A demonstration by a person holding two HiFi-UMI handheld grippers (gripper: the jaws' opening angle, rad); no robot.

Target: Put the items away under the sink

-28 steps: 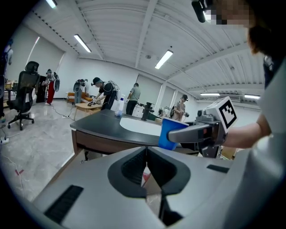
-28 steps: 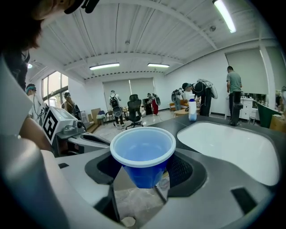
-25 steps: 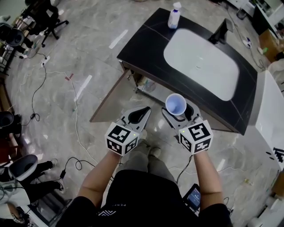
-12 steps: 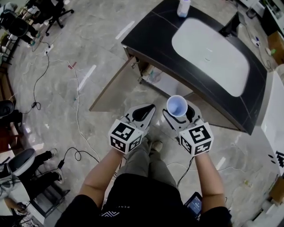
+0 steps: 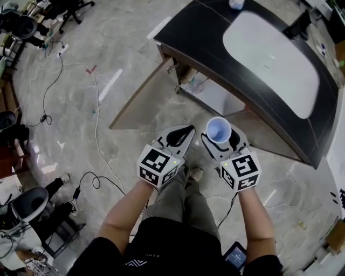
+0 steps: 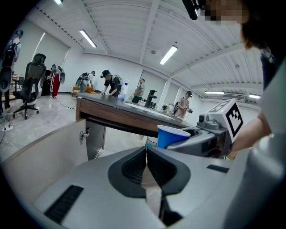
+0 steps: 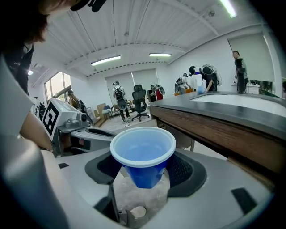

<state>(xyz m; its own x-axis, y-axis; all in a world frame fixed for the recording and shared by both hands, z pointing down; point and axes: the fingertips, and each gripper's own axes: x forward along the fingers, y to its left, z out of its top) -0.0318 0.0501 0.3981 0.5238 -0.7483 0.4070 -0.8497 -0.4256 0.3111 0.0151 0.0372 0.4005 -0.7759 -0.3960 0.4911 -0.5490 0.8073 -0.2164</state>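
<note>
A blue plastic cup (image 5: 218,129) with a white rim stands upright between the jaws of my right gripper (image 5: 220,141), which is shut on it. In the right gripper view the cup (image 7: 143,154) fills the middle and looks empty. My left gripper (image 5: 181,136) hovers just left of it, shut with nothing between its jaws (image 6: 146,156). Both are held above the floor in front of the black vanity (image 5: 199,38) with its white sink (image 5: 269,59). The cabinet door (image 5: 143,99) under the sink stands open to the left, showing a pale shelf (image 5: 215,97) inside.
A white bottle (image 5: 235,4) stands on the counter's far edge. Cables (image 5: 94,124) trail across the marble floor at left, and office chairs (image 5: 21,21) stand at the upper left. Several people stand beyond the counter (image 6: 111,82). The person's legs and shoes (image 5: 194,173) are below the grippers.
The vanity has slid up and right in the head view as the person drew back from it. Both grippers keep their pose, with the cup still held in the right one.
</note>
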